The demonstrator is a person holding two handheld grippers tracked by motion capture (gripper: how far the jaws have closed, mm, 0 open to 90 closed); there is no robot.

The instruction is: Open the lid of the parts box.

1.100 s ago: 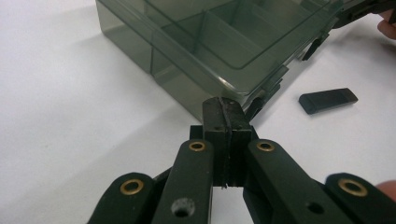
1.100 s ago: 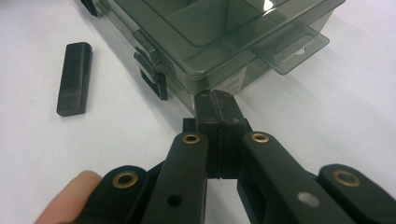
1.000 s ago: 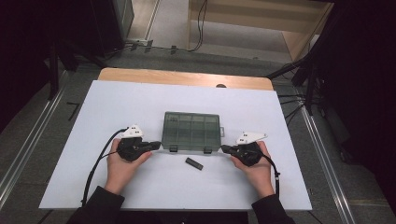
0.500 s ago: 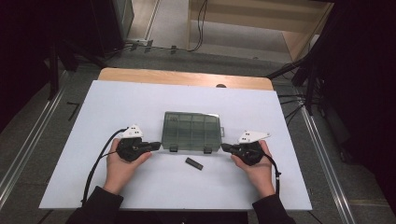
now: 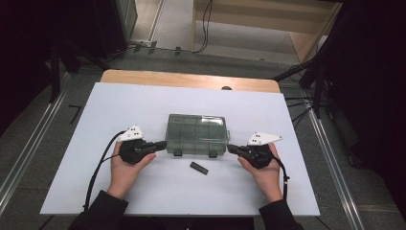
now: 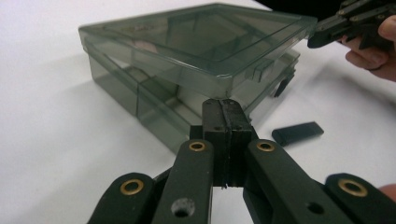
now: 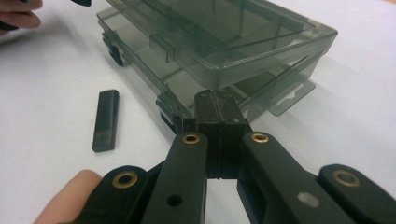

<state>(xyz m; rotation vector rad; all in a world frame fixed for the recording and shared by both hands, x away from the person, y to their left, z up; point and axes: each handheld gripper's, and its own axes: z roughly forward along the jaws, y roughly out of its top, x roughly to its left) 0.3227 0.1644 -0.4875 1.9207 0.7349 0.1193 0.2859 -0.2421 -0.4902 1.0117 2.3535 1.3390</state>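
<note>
Both tongs, left (image 5: 163, 143) and right (image 5: 230, 148), sit closed and empty at the box (image 5: 197, 133); probably best nudging the lid up evenly from both ends.

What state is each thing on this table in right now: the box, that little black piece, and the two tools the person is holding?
Smoky plastic box: lid lifted a little, not latched, dividers inside.
Small black bar: lying flat on the white table, apart from the box.
Left gripper: fingers shut, nothing between them, tip at the box's left front corner.
Right gripper: fingers shut, nothing between them, tip at the box's right front corner.
</note>
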